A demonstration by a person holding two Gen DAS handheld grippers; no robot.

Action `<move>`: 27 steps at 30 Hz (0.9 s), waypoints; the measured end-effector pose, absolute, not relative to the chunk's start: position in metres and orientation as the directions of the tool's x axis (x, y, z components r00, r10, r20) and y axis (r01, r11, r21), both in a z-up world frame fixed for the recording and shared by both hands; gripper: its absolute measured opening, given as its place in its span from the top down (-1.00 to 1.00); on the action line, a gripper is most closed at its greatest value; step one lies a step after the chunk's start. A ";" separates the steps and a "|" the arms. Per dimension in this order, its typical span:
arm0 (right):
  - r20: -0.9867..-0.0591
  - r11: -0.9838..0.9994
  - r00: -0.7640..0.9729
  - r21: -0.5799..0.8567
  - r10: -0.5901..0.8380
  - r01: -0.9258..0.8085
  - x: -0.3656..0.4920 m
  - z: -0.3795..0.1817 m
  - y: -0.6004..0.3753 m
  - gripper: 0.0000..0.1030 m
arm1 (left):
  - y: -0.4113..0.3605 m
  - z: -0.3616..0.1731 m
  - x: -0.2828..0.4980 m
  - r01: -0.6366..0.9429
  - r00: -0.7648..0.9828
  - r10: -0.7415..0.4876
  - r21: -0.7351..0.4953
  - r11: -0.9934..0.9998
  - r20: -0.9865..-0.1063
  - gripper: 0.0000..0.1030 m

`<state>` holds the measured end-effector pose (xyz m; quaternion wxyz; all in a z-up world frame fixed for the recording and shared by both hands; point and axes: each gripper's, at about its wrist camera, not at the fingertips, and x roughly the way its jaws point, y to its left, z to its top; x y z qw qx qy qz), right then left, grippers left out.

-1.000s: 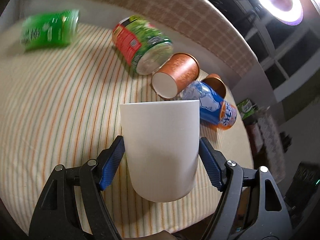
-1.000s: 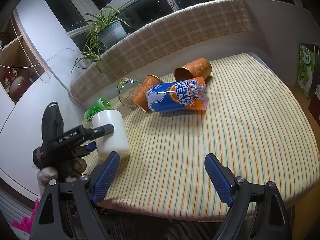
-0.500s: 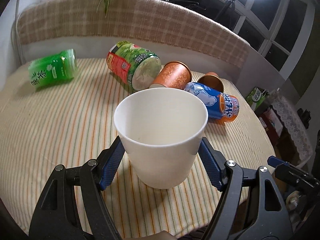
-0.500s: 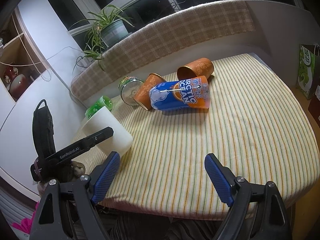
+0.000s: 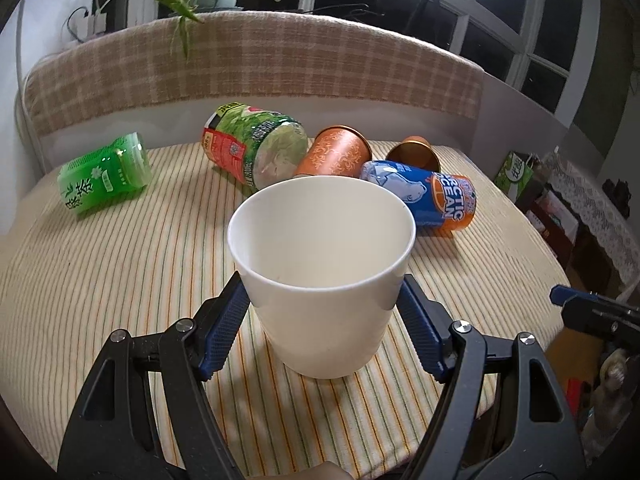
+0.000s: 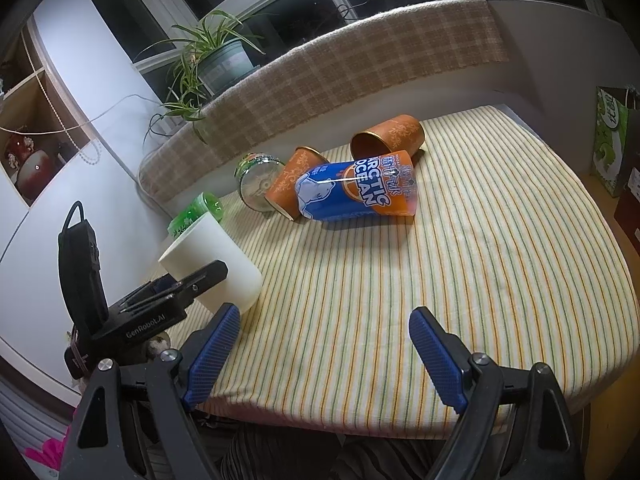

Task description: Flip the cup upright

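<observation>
A plain white cup (image 5: 324,276) stands mouth-up between my left gripper's blue pads, base close to or on the striped tablecloth. My left gripper (image 5: 322,296) is shut on the cup's sides. In the right wrist view the white cup (image 6: 212,256) shows at the table's left edge, leaning slightly, with the left gripper (image 6: 176,284) around it. My right gripper (image 6: 324,320) is open and empty over the table's near edge.
Lying on the striped tablecloth (image 5: 120,264) are a green bottle (image 5: 102,174), a green-labelled jar (image 5: 256,146), two copper cups (image 5: 334,152) (image 5: 414,152) and a blue-orange Arctic Ocean cup (image 5: 424,196). A plaid cushion (image 5: 240,68) backs the table. The table's edge drops off at right.
My left gripper has turned the white cup from mouth-away, lying tilted, to mouth-up and lowered it toward the cloth. The right gripper has stayed put.
</observation>
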<state>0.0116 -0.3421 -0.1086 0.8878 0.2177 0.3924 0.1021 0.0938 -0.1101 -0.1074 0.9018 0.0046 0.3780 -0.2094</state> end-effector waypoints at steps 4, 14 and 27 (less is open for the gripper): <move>-0.652 0.883 0.670 0.469 0.353 -0.009 0.011 -0.109 -0.342 -0.72 | -0.114 -0.111 0.091 0.407 0.619 -0.377 -0.129 0.904 -0.689 -0.48; -0.649 0.884 0.676 0.467 0.349 -0.008 0.009 -0.109 -0.342 -0.72 | -0.121 -0.115 0.084 0.446 0.615 -0.375 -0.087 0.891 -0.693 -0.48; -0.646 0.892 0.685 0.451 0.336 -0.012 0.008 -0.104 -0.339 -0.72 | -0.118 -0.114 0.082 0.468 0.572 -0.427 -0.148 0.871 -0.701 -0.53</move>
